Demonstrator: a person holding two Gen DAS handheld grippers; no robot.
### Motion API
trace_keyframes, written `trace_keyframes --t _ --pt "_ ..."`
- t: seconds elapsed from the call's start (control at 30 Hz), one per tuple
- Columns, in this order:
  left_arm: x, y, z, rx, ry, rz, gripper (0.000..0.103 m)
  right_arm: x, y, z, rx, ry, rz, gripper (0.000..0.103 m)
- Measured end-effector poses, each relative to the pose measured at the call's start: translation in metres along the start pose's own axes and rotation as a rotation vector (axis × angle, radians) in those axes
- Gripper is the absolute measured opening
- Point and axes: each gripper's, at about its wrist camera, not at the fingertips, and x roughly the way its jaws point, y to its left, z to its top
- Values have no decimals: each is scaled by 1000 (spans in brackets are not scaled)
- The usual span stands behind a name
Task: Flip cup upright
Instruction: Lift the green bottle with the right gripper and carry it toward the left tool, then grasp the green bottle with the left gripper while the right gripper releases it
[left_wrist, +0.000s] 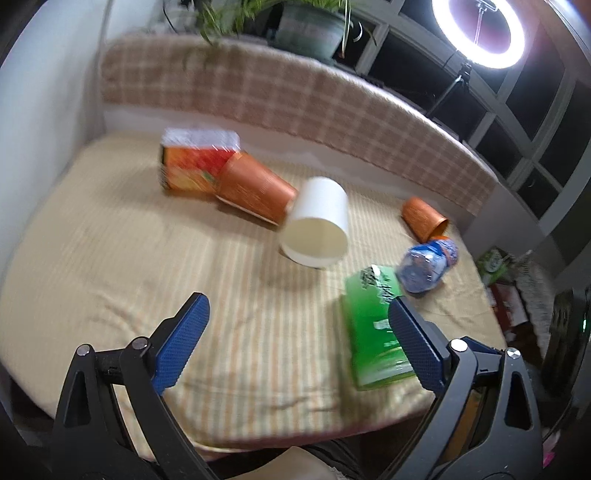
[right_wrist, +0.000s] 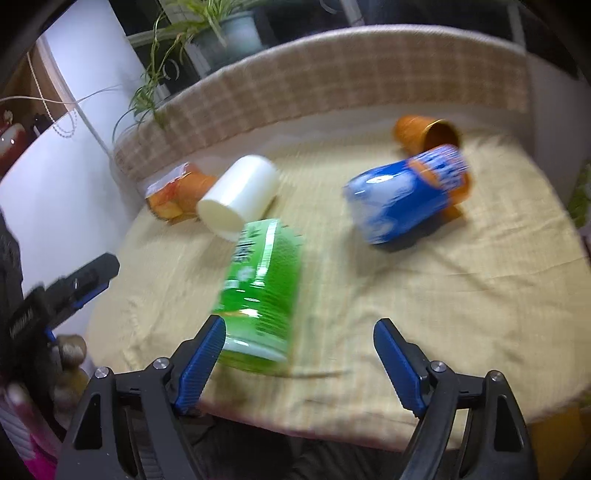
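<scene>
A white cup (left_wrist: 317, 225) lies on its side mid-table, mouth toward me; it also shows in the right wrist view (right_wrist: 236, 195). A large orange cup (left_wrist: 255, 188) lies on its side just left of it. A small orange cup (left_wrist: 424, 218) lies on its side at the far right, also in the right wrist view (right_wrist: 428, 134). My left gripper (left_wrist: 299, 317) is open and empty, short of the white cup. My right gripper (right_wrist: 299, 339) is open and empty at the near table edge. The left gripper shows at the left of the right wrist view (right_wrist: 88, 277).
A green carton (left_wrist: 376, 325) lies near the front right, also right before my right gripper (right_wrist: 258, 291). A blue packet (right_wrist: 406, 195) lies to the right. An orange box (left_wrist: 195, 162) lies far left. A plaid backrest (left_wrist: 295, 107) bounds the cloth-covered table (left_wrist: 110, 266).
</scene>
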Motion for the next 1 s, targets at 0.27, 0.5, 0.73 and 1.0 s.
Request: trace_keyframes --t 0.27,0.5,0.73,1.0 --pt "41 -17 7 -73 161 -129 87 -21 -40 -14 71 -42 -93 86" --pt "73 -28 11 -136 280 -203 83 -23 -64 -22 132 -36 -113 86" --pt "107 -33 15 -182 381 -231 78 -25 -72 -26 152 -37 -118 86" --pt "131 -37 12 -193 435 -226 75 -22 -81 -31 183 -23 -121 86"
